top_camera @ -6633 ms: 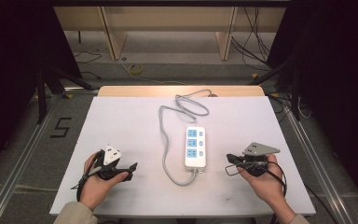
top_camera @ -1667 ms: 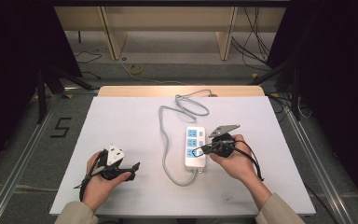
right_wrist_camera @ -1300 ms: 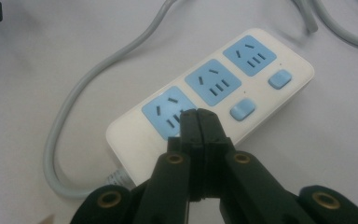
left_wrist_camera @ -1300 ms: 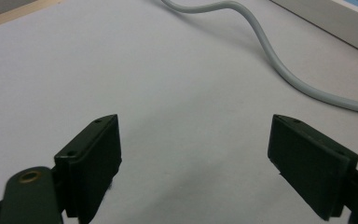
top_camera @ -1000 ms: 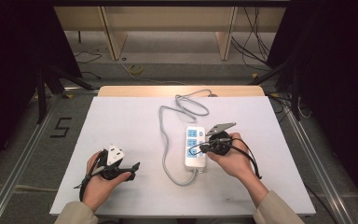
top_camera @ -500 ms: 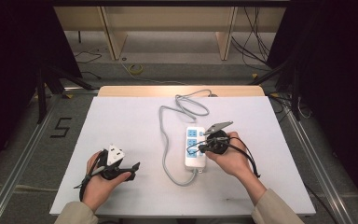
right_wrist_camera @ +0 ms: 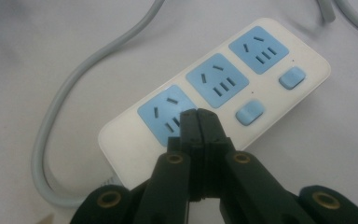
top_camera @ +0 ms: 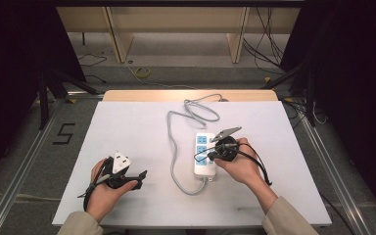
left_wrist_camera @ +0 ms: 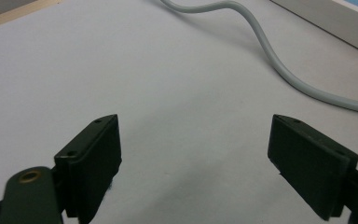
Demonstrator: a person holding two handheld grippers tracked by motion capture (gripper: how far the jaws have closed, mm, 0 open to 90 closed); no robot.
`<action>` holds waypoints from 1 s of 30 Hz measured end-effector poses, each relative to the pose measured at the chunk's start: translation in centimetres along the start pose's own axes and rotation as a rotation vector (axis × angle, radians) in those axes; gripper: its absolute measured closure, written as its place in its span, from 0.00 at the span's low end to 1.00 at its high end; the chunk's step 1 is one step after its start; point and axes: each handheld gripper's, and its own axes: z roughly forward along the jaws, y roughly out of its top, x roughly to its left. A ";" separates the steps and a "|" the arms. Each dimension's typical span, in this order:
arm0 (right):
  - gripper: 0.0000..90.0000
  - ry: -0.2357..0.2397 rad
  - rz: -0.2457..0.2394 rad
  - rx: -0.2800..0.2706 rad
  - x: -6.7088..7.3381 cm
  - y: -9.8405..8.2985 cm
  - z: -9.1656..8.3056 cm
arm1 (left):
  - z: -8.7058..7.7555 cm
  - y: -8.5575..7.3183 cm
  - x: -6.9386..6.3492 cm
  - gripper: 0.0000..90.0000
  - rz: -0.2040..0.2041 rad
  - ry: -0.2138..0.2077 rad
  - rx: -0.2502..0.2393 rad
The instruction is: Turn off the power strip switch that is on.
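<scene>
A white bench [top_camera: 127, 122] spans the scene, with a wooden strip along its far edge. On it, right of centre, lies a white power strip [top_camera: 204, 155], its long axis running near to far. Its face carries 3 blue sockets [right_wrist_camera: 217, 80] in a row and 2 blue switches [right_wrist_camera: 249, 112] beside them. A grey cable [top_camera: 174, 147] leaves the strip's near end, bends left, runs far along the strip's left side and loops near the far edge of the bench.

The right gripper [top_camera: 206, 155], held in the person's right hand [top_camera: 242, 166], sits over the near part of the power strip, with its grey three-cornered plate tilted up on the far side. In the right gripper view its 2 black fingers [right_wrist_camera: 212, 126] are pressed flat together with nothing between them, their tips at the socket nearest the cable end; whether they touch it cannot be told.

The left gripper [top_camera: 142, 175], in the left hand [top_camera: 105, 188], rests at the near left of the bench, well apart from the strip. Its fingers [left_wrist_camera: 95, 154] stand wide apart over bare bench, gripping nothing.
</scene>
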 end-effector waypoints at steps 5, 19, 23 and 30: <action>1.00 -0.002 -0.002 0.011 -0.1 0.0 0.2 | 0.0 0.0 0.0 0.19 0.002 0.000 0.001; 1.00 -0.003 0.000 0.037 -0.2 0.0 0.8 | 0.0 0.0 0.0 0.19 -0.001 -0.002 0.003; 1.00 -0.006 -0.002 0.040 -0.3 0.0 0.9 | 0.1 0.0 0.0 0.19 -0.001 -0.002 0.003; 1.00 -0.010 -0.004 0.050 -0.4 0.1 1.1 | 0.1 0.0 0.0 0.19 0.001 -0.005 0.003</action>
